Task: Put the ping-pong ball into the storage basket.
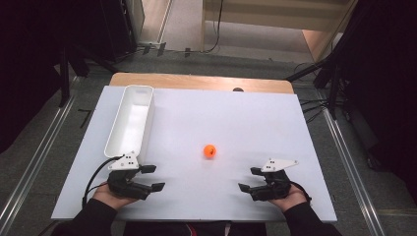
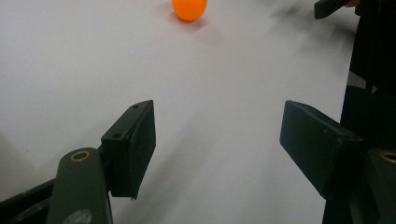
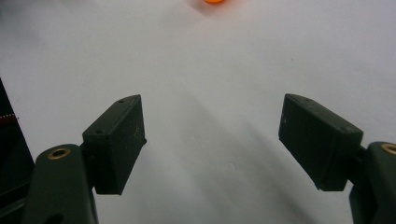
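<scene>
Orange ball mid-table, 12 o'clock of both tools: light, smooth, rolls easily; pinch across widest middle. Left tool, right tool released, empty.

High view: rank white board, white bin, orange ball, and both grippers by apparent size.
1. white board
2. white bin
3. left gripper and right gripper: look about alike, not ranked
4. orange ball

A white table carries an orange ball and a seemingly empty white bin.
</scene>
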